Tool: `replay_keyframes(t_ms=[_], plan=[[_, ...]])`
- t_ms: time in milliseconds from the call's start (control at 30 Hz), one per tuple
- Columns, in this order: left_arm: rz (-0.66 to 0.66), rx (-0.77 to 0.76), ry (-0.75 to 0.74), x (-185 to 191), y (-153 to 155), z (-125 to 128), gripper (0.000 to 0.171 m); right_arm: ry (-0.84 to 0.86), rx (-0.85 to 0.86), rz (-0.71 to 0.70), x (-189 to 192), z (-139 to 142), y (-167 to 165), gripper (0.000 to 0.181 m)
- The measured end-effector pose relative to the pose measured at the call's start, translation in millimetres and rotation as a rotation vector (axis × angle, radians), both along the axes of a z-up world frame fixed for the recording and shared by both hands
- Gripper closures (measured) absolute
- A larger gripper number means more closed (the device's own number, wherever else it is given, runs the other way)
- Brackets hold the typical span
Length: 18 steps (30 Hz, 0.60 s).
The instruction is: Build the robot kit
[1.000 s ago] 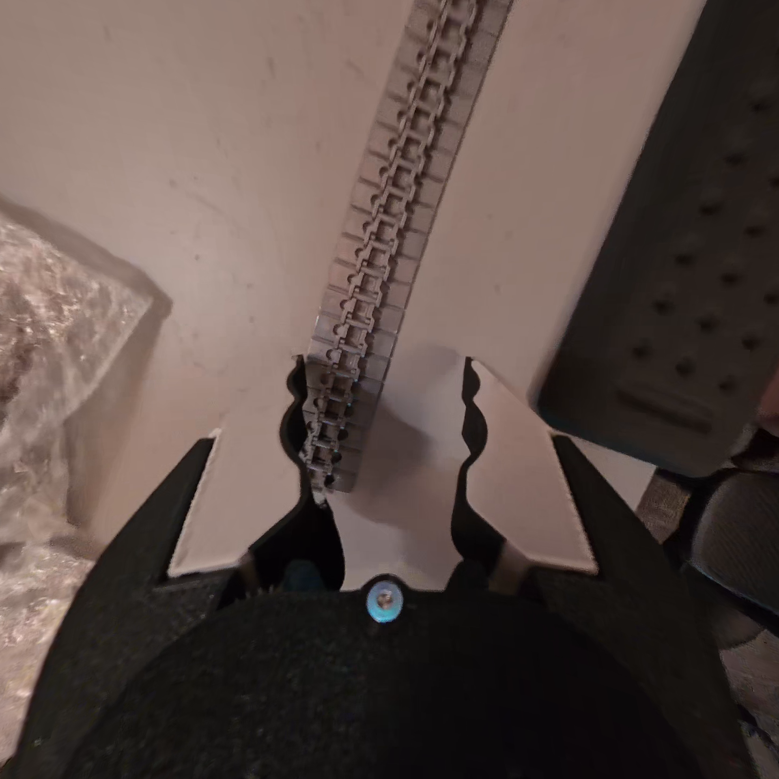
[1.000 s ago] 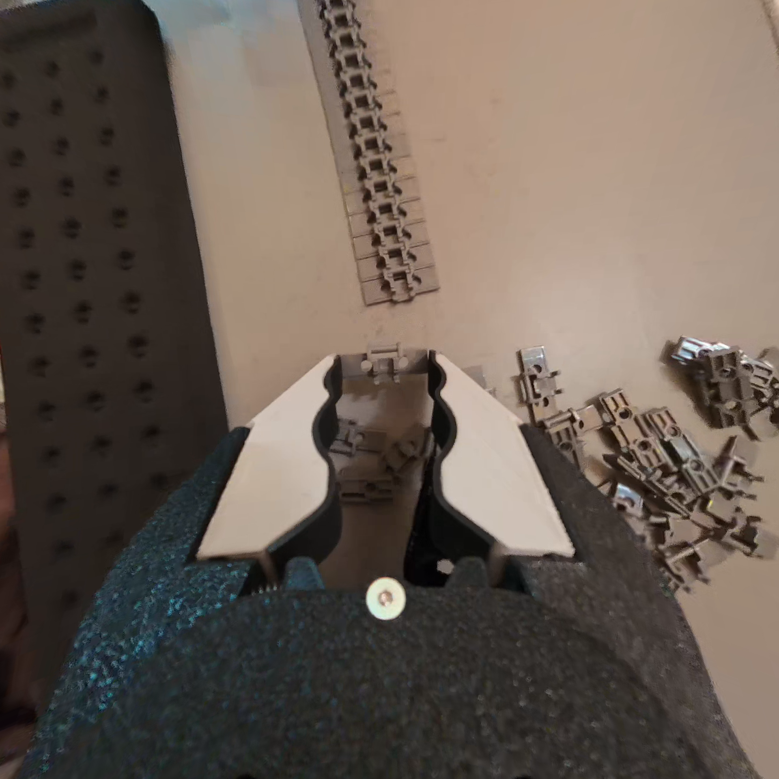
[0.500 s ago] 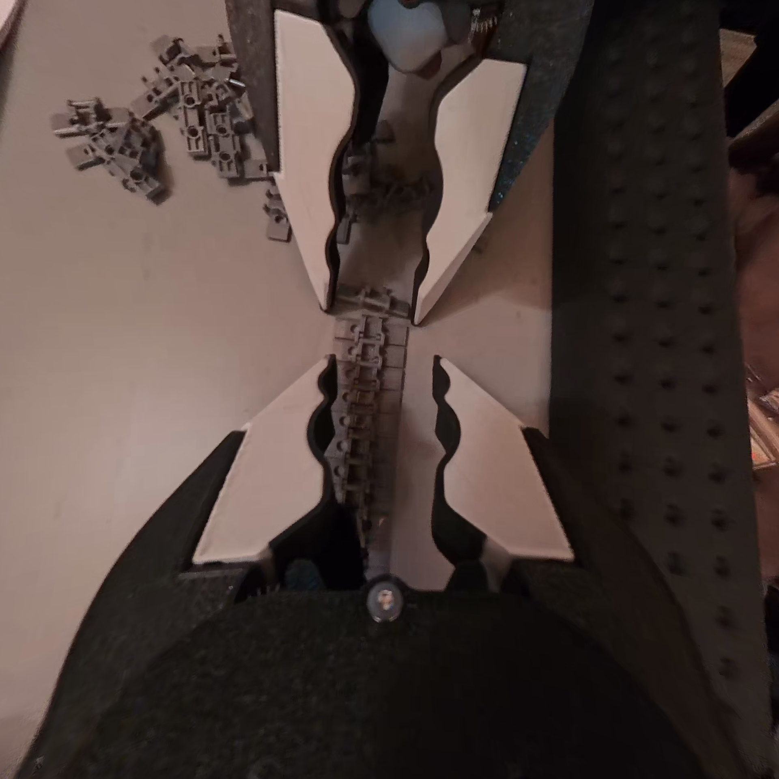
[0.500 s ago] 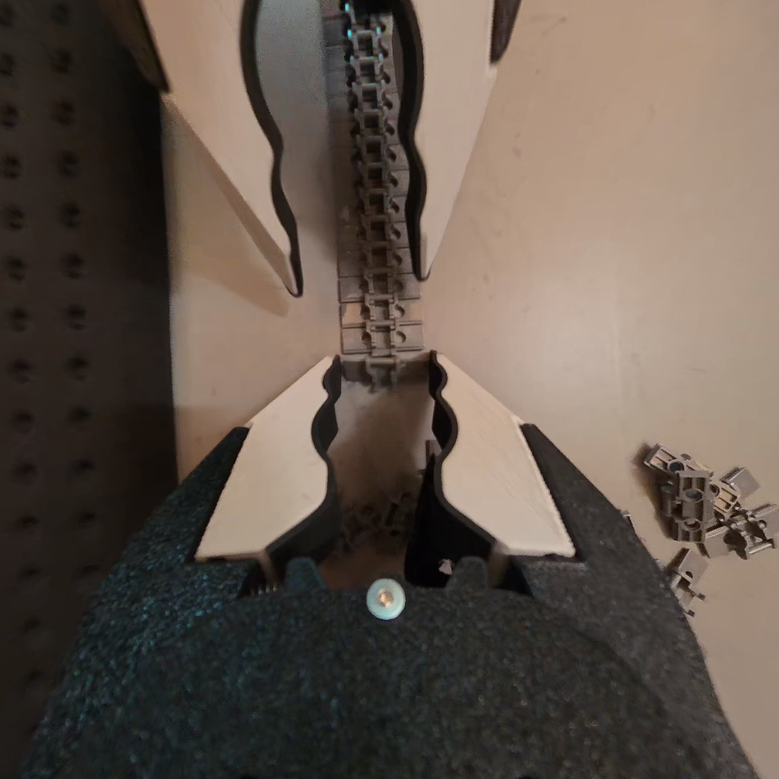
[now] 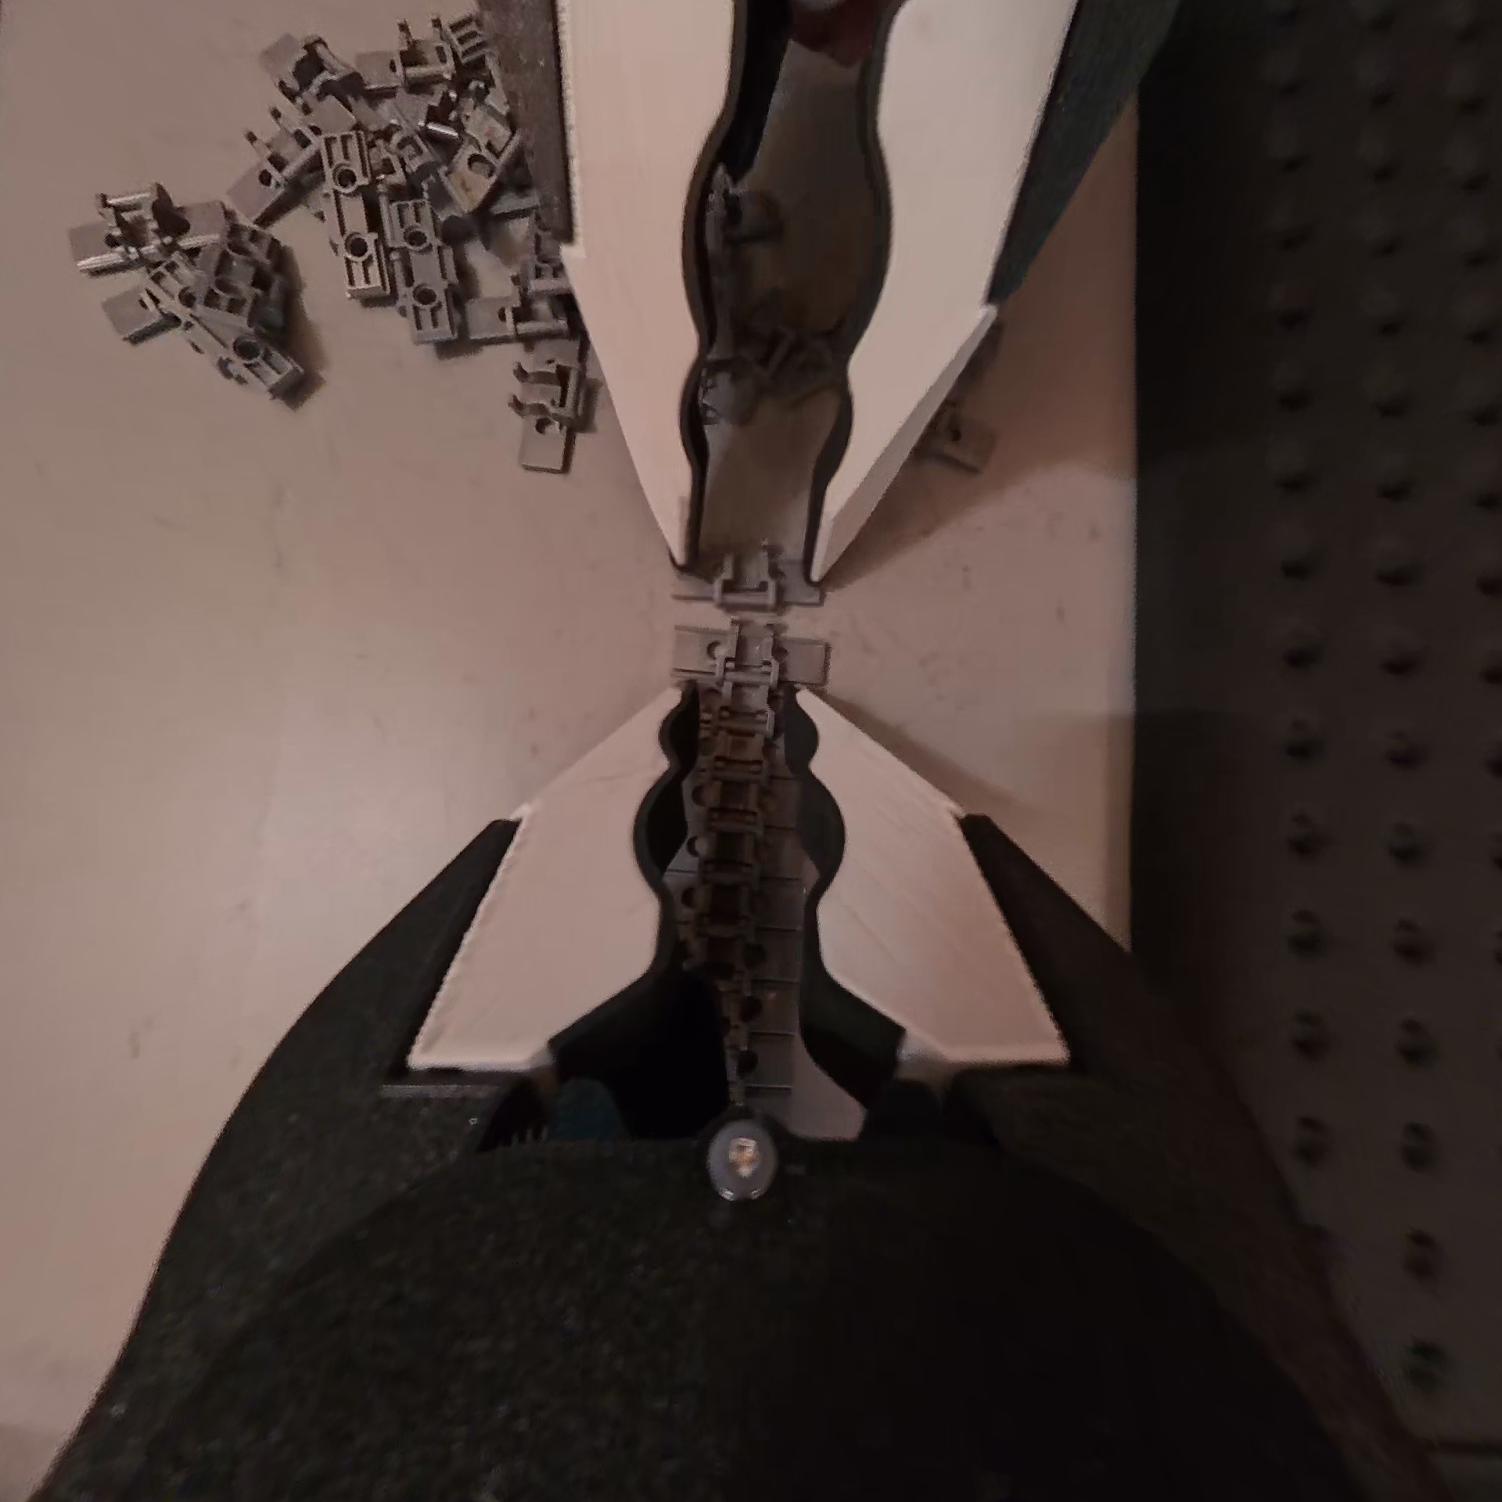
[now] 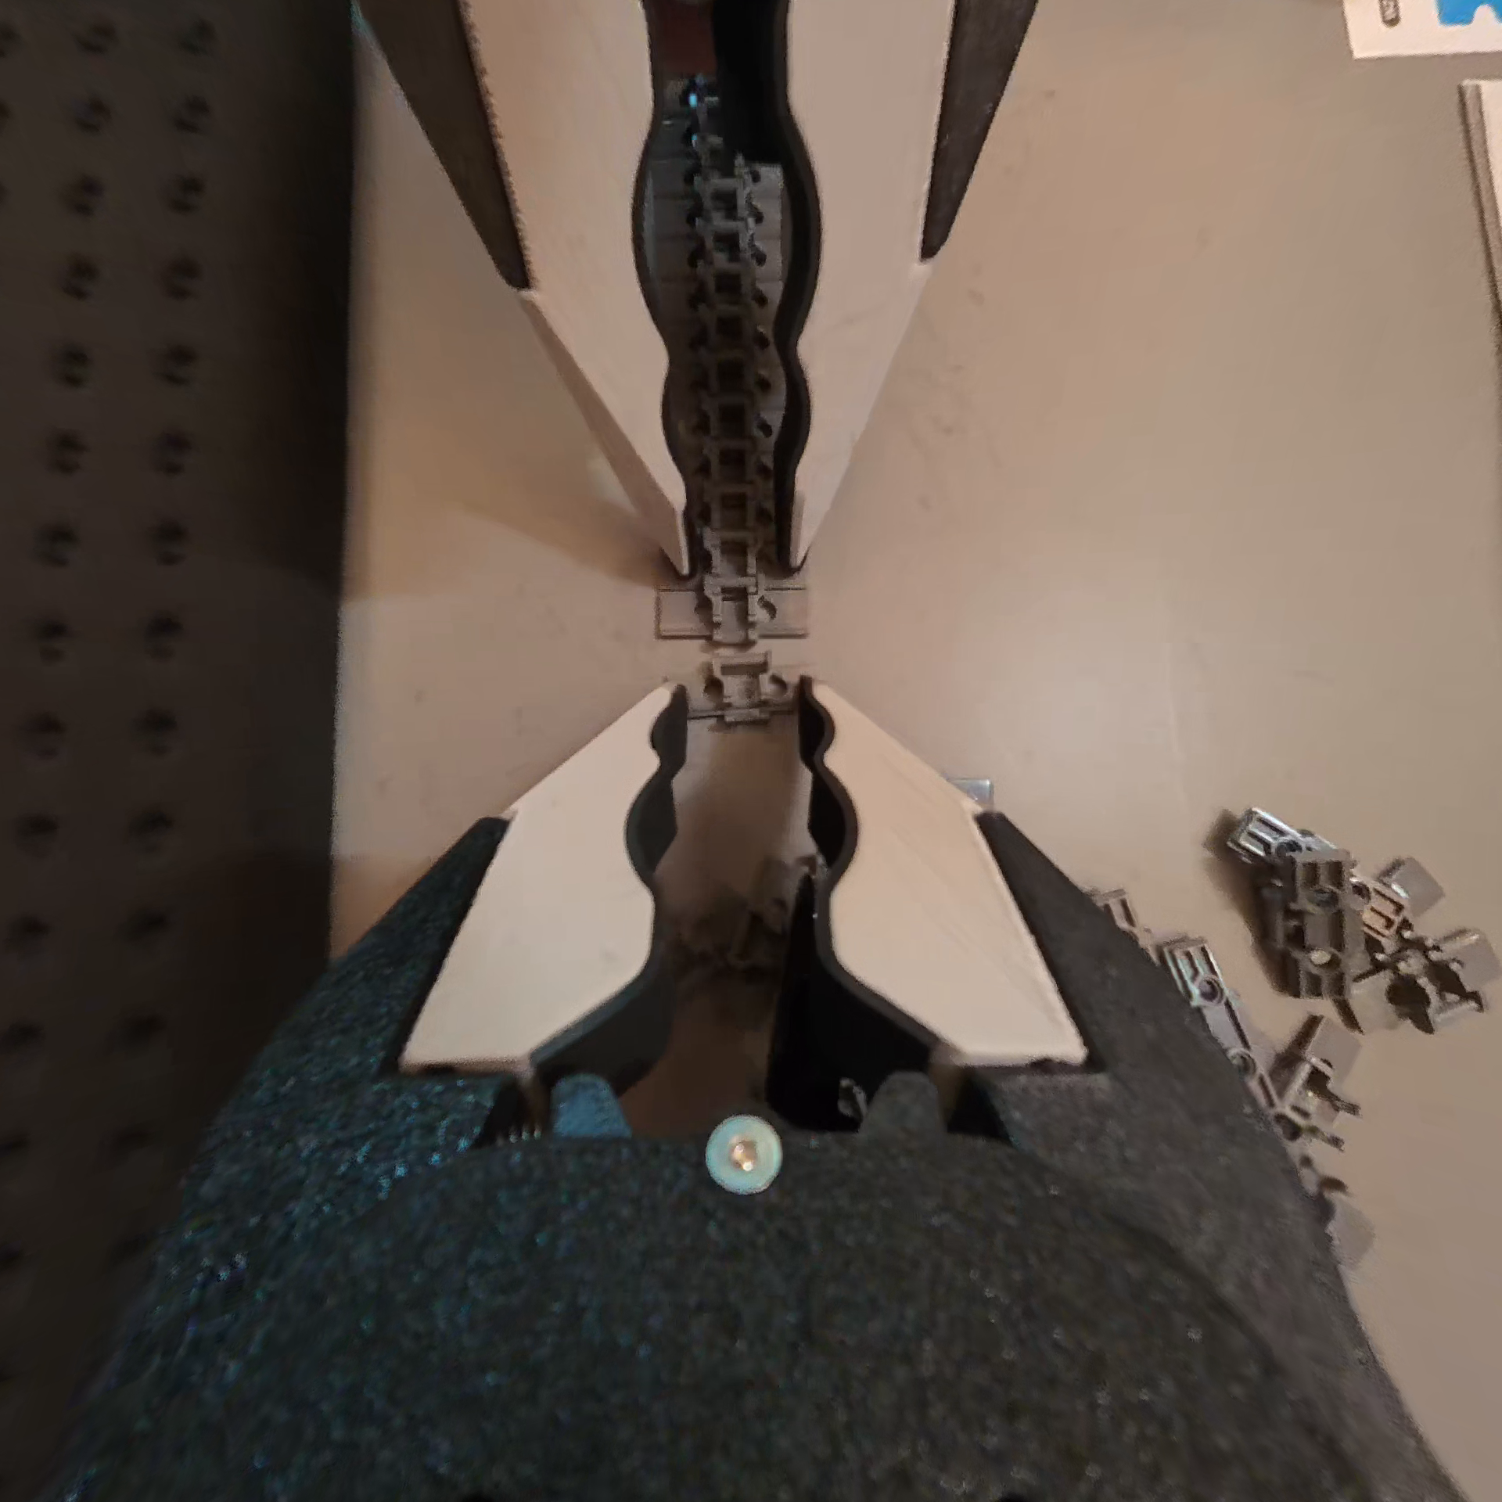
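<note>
Your left gripper (image 5: 748, 691) clamps the track chain (image 5: 744, 853), your right gripper (image 6: 740, 691) clamps a single link (image 6: 738, 691), tips nearly touching beside loose links (image 6: 1341, 918).

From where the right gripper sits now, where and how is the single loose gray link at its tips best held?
Across its two flat side wings, coming end-on along the table. The single link lies flat with its wings pointing sideways toward each finger, its connector end facing the assembled track that the left gripper is shut on. The right gripper already pinches it this way.
</note>
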State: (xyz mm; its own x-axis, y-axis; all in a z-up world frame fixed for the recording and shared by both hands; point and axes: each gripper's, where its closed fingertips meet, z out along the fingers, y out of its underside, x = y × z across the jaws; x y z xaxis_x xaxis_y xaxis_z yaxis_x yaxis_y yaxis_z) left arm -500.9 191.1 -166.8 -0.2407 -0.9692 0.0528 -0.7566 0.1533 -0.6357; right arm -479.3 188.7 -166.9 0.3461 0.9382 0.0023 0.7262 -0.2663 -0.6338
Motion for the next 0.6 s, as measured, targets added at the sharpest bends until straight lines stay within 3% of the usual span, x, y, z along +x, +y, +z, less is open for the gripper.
replay_keyframes(t_ms=[133, 267, 433, 600], plan=[[-0.042, 0.035, 0.002, -1.8, -4.1, -0.1, 0.152, 0.016, -0.009, 0.002, 2.0, 0.7, 0.8, 0.17], [-0.037, 0.093, -0.017, -0.5, -2.9, 3.8, 0.143, 0.096, -0.043, -0.013, 1.6, 9.4, -2.5, 0.17], [-0.051, 0.048, -0.008, -1.3, -6.3, 0.2, 0.149, 0.173, -0.065, -0.02, -7.4, 20.2, -6.4, 0.17], [-0.05, 0.05, -0.012, 1.2, -8.3, 0.2, 0.158, 0.133, -0.049, -0.045, -8.4, 10.9, -2.3, 0.17]])
